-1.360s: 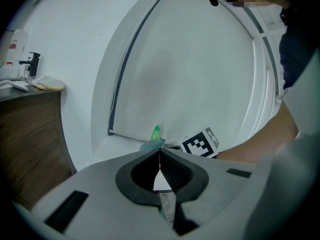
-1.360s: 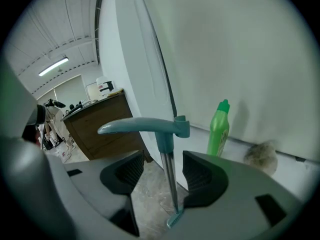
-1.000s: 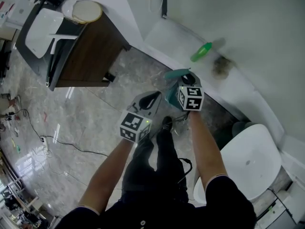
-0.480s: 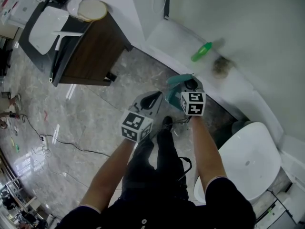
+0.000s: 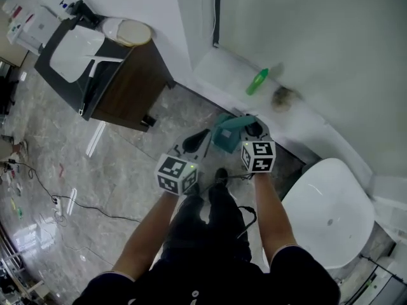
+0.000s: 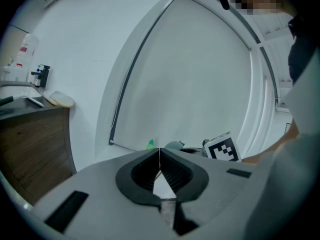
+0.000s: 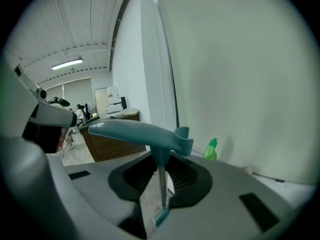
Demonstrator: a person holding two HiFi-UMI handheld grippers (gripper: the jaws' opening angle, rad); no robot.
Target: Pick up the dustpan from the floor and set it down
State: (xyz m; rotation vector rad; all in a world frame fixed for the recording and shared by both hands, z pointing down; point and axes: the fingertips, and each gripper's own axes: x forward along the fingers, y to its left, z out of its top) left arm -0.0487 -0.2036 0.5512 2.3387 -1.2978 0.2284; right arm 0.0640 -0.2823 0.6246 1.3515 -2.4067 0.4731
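The teal dustpan [image 5: 227, 131] hangs off the floor in my right gripper [image 5: 250, 129], in front of my legs. In the right gripper view its thin blade [image 7: 162, 184] stands upright, pinched between the two pads, and its handle [image 7: 135, 130] runs across above the jaws to the left. My left gripper [image 5: 201, 136] is beside it to the left, apart from the dustpan. Its jaws [image 6: 159, 160] are shut with nothing between them. From the left gripper view I see the right gripper's marker cube [image 6: 222, 148] and a bit of the dustpan [image 6: 173, 145].
A green bottle [image 5: 257, 81] and a brownish clump [image 5: 283, 96] lie on the white ledge [image 5: 222, 65] by the wall. A dark wooden cabinet [image 5: 124, 81] with a sink stands at the left. A white oval seat [image 5: 327, 211] is at the right. Cables [image 5: 70, 192] trail over the marble floor.
Both grippers have risen. The dustpan has come up with the right gripper and now shows higher and slightly further left against the ledge.
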